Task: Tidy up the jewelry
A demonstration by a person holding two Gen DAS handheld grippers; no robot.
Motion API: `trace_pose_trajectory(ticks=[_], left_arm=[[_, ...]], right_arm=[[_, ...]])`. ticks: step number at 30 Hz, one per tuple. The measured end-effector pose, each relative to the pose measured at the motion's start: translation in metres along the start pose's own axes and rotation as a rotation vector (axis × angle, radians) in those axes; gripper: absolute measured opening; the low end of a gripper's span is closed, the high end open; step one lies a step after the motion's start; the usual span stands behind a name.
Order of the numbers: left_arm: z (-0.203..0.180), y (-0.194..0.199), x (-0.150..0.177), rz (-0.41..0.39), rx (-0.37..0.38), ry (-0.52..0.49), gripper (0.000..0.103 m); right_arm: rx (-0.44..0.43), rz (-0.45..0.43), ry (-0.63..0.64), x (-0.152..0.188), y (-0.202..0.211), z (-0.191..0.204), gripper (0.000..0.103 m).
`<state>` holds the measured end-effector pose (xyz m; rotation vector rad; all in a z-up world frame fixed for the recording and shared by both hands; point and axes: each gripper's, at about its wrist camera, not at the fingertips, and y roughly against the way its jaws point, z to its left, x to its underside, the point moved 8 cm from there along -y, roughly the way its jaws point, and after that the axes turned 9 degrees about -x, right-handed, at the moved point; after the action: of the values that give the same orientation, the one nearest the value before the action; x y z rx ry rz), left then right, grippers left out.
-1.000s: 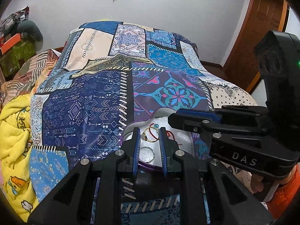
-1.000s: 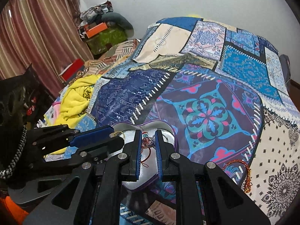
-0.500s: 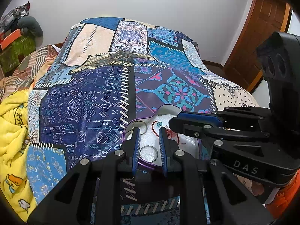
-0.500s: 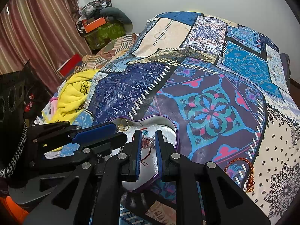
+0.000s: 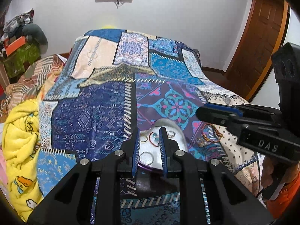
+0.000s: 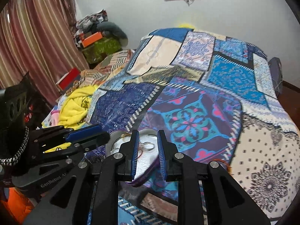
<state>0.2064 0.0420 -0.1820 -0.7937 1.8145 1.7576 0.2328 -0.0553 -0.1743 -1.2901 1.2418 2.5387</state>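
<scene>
A heart-shaped tin with a purple rim lies on the patchwork bedspread, holding several rings and a red cord bracelet; it also shows in the right wrist view. My left gripper hovers over the tin's near side, open and empty, framing a silver ring. My right gripper is open and empty above the tin. An orange beaded bracelet lies on the bedspread right of the tin, with a small trinket beside it.
The patchwork bedspread covers the bed. A yellow blanket is bunched at its left edge. Boxes and clothes are piled by the wall and a curtain hangs on the left. A wooden door stands at the right.
My right gripper opened and let the red cord bracelet drop into the tin, then drew back to the right. Both views tilted up and back from the tin.
</scene>
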Motion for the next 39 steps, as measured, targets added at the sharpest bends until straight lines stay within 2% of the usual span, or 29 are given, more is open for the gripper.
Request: trace_pose_trajectory(ticks=[8,18,26,28,32,39], left_arm=[[-0.028,0.013,-0.011,-0.021,0.018,-0.030,0.021],[-0.081,-0.005,0.000,0.045,0.069,-0.094,0.021],[-0.117,-0.031,0.023,0.133,0.116,-0.139,0.021],[-0.125,-0.038,0.030,0.156,0.126,-0.147,0.021],[-0.136,-0.049,0.043,0.195,0.146,-0.158,0.021],[-0.144,-0.064,0.055,0.255,0.181,-0.155,0.021]], right_arm=[[0.083,-0.075,-0.027,-0.005,0.043,-0.026,0.018],[0.177,-0.074,-0.098,0.017,0.069,-0.075,0.018],[0.188,-0.041,-0.146,0.042,0.077,-0.102,0.019],[0.186,-0.029,-0.152,0.047,0.076,-0.107,0.022],[0.186,-0.011,-0.150,0.057,0.073,-0.110,0.035],[0.171,0.018,-0.176,0.072,0.066,-0.120,0.037]])
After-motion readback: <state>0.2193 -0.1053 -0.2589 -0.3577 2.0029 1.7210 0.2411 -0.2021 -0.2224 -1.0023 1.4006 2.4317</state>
